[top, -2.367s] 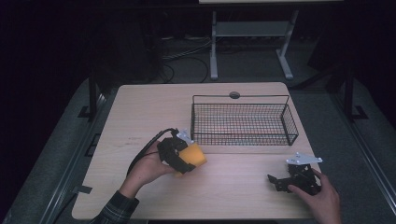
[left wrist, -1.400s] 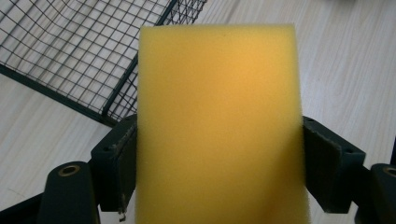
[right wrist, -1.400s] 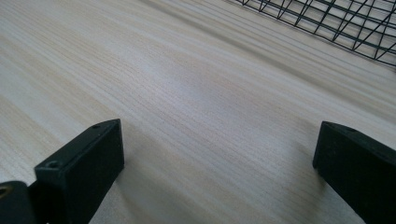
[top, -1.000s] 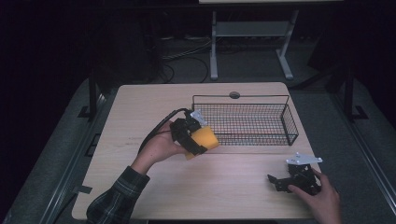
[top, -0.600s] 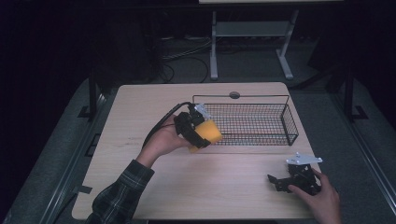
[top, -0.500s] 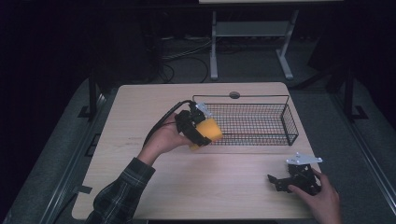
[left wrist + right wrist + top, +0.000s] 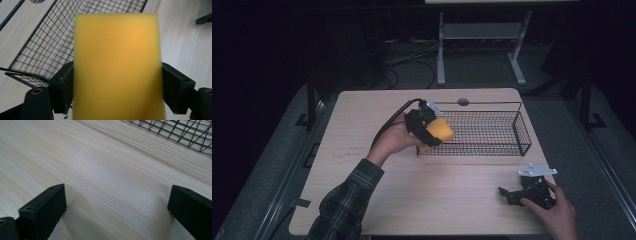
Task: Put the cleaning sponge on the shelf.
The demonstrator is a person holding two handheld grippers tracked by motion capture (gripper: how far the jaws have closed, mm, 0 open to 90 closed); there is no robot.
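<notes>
Here a yellow sponge (image 7: 439, 133) is gripped between the jaws of the left gripper (image 7: 427, 127), raised at the wire basket (image 7: 492, 131).

The sponge is held at the basket's 9 o'clock end, over its near-left corner, with mesh seen behind it in the left gripper view. The right gripper (image 7: 532, 190) is rested on the bench (image 7: 362, 125) at about 4 o'clock, its jaws spread wide with nothing between them but bare wood.
</notes>
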